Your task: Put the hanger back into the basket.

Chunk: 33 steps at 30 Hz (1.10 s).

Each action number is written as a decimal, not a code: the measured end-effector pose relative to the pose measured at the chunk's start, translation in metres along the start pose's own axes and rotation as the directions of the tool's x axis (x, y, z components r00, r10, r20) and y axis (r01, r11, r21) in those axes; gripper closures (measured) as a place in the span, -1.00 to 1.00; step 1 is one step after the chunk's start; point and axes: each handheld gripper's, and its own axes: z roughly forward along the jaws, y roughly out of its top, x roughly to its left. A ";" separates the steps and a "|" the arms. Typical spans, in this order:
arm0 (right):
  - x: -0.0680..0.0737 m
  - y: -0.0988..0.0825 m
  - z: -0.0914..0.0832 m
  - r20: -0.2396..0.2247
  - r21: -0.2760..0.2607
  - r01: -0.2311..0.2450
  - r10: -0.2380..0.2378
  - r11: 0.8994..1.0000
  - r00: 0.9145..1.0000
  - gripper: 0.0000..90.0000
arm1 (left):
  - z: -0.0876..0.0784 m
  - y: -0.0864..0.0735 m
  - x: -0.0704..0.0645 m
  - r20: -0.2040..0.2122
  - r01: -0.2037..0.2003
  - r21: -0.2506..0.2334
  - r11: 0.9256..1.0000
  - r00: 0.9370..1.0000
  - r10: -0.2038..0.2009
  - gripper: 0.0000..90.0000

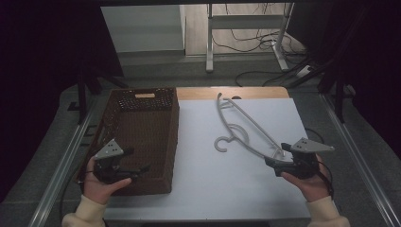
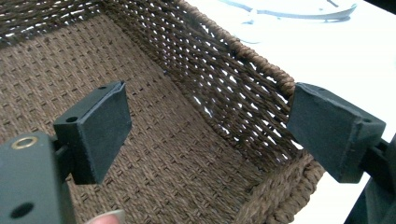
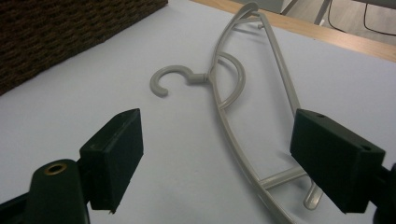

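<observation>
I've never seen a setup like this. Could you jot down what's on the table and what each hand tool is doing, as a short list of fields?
Surface: white table top
Basket: brown woven basket, nothing seen inside, at the left
Hanger: pale plastic hanger, lying flat, hook towards the basket
Left tool: left tool, jaws open, over the basket's near end, holding nothing
Right tool: right tool, jaws open, at the hanger's near end, not gripping it

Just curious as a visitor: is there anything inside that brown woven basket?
The basket looks empty: bare woven floor in the left gripper view. The left gripper and hand cover its near corner, so that part stays unseen.
</observation>
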 end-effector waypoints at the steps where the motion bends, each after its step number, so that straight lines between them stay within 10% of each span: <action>1: -0.001 0.000 0.001 0.000 0.003 0.004 -0.004 1.000 1.000 -0.61 | 0.000 0.000 0.000 -0.001 0.001 0.001 1.000 1.000 -0.001 -0.69; 33: 0.013 0.010 0.017 0.059 0.074 0.027 -0.031 0.997 0.998 -0.61 | -0.002 -0.001 -0.004 -0.001 -0.015 0.015 1.000 1.000 0.015 -0.67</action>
